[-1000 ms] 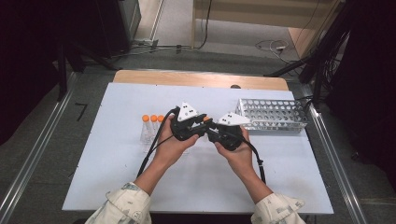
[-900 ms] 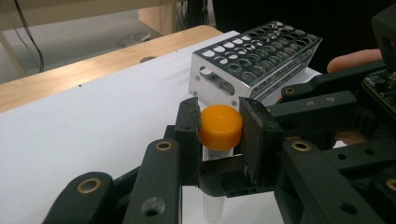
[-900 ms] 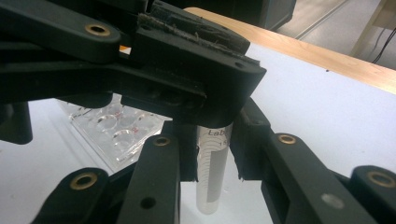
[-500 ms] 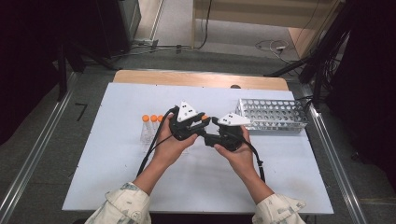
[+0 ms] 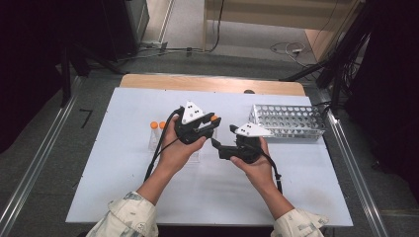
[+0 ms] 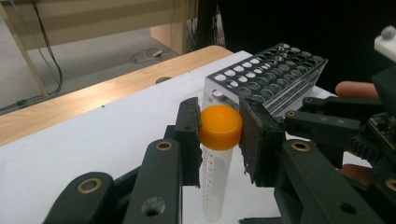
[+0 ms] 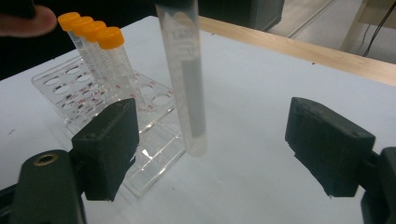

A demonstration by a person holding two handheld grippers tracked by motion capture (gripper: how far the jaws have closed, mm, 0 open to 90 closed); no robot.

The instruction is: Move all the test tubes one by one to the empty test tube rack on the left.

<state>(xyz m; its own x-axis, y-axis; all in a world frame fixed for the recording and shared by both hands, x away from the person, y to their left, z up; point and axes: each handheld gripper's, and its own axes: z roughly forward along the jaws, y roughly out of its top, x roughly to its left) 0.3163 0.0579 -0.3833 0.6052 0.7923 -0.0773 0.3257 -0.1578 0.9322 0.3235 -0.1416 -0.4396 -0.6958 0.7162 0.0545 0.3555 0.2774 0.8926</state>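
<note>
Left tool (image 5: 213, 124) pinches orange-capped tube (image 6: 218, 140) by its cap, tube hanging upright above mid-table, just beside clear rack (image 7: 116, 126). Right tool (image 5: 217, 143) jaws spread wide, tube's lower end between them, not touching. Three more capped tubes (image 7: 95, 46) stand in the clear rack. Metal rack (image 5: 289, 121) near right edge of table (image 5: 123, 197).

Metal rack (image 5: 289, 120) at right of white table (image 5: 118, 173); wooden strip (image 5: 207, 83) behind.
</note>
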